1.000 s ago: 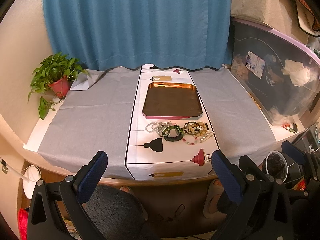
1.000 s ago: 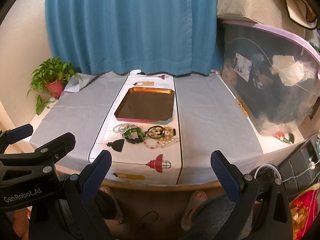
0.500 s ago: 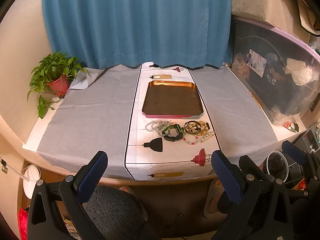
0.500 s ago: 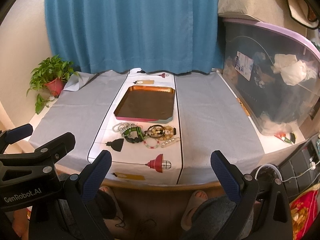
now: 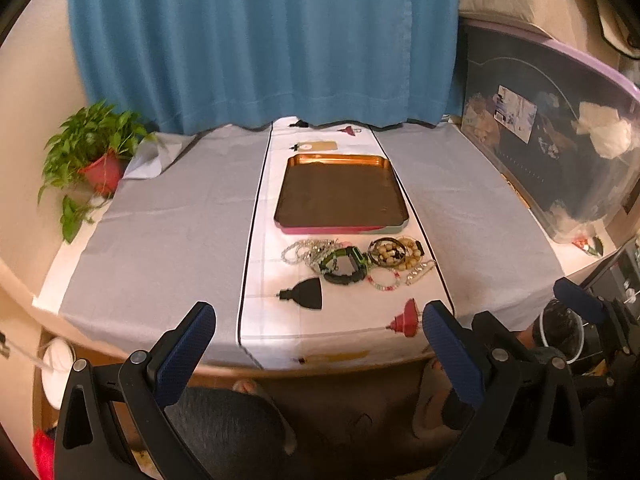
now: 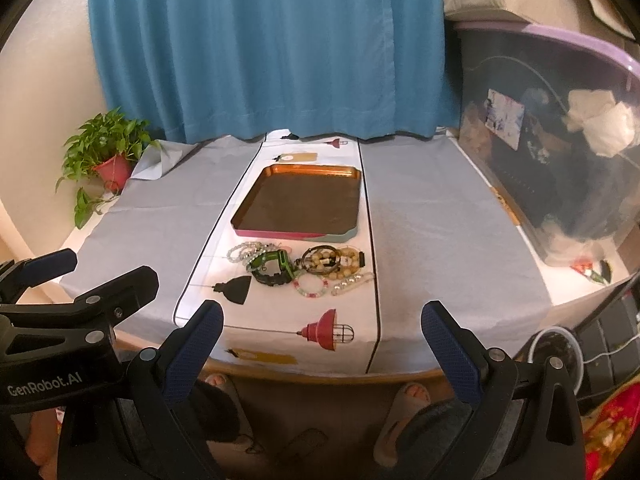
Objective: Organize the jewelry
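left gripper and right gripper both spread wide, empty, short of table | jewelry pile tangled just before empty tray | risk — one pinch drags neighbours, beads slip

on the counter a tray lies in the middle, and behind it hangs a curtain. just before the tray lies a heap of jewelry: a watch in the centre, clear bracelets to its left, bead bracelets to its right. a plant stands at the far left, a storage box at the right.
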Demonstrator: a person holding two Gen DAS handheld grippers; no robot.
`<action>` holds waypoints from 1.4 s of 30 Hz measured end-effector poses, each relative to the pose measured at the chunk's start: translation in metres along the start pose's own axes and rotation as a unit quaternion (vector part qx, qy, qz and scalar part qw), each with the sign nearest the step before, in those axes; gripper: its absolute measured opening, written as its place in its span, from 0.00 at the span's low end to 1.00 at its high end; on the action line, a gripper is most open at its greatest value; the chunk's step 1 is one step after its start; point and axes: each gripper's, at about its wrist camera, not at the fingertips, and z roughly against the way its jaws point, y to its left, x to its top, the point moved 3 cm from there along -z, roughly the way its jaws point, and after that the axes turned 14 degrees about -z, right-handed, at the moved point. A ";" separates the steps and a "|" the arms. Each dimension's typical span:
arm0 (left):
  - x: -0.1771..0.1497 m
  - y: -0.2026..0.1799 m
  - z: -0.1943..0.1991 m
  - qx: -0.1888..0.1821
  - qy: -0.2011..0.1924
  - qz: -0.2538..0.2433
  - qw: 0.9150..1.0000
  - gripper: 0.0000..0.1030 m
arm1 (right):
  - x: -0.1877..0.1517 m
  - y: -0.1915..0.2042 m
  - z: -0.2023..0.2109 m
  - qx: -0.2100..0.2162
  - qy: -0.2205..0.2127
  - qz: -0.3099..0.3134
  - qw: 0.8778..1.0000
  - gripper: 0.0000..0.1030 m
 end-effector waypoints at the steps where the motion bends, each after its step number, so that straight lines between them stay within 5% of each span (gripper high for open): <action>1: -0.002 0.001 -0.011 -0.006 -0.001 0.005 1.000 1.00 | -0.002 -0.003 -0.010 0.008 -0.001 0.000 1.000 0.96; 8: -0.018 0.011 -0.113 0.013 -0.022 0.002 1.000 1.00 | -0.021 -0.032 -0.093 0.091 -0.038 -0.009 0.995 0.96; 12: -0.030 0.029 -0.173 -0.043 -0.005 0.035 0.998 1.00 | -0.023 -0.051 -0.128 0.082 -0.079 0.003 0.993 0.97; 17: -0.037 0.039 -0.210 -0.110 -0.024 0.065 0.991 0.96 | -0.016 -0.062 -0.174 0.077 -0.031 0.012 0.996 0.97; 21: -0.030 0.040 -0.225 -0.128 -0.031 0.053 0.990 0.65 | -0.007 -0.068 -0.194 0.099 -0.022 -0.023 0.995 0.96; 27: -0.016 0.051 -0.232 -0.172 -0.053 0.063 0.982 0.43 | 0.004 -0.049 -0.208 0.136 -0.031 0.002 0.990 0.93; 28: -0.012 0.050 -0.232 -0.175 -0.057 0.048 0.982 0.38 | 0.005 -0.046 -0.209 0.139 -0.033 0.009 0.990 0.91; 33: -0.009 0.034 -0.241 -0.188 -0.062 -0.027 0.980 0.26 | 0.008 -0.032 -0.234 0.153 -0.006 0.031 0.988 0.45; 36: -0.010 0.034 -0.243 -0.180 -0.060 -0.037 0.981 0.16 | 0.007 -0.028 -0.248 0.150 0.011 0.031 0.988 0.28; 42: -0.013 0.038 -0.243 -0.171 -0.067 -0.045 0.982 0.15 | 0.007 -0.039 -0.266 0.115 0.035 0.007 0.993 0.20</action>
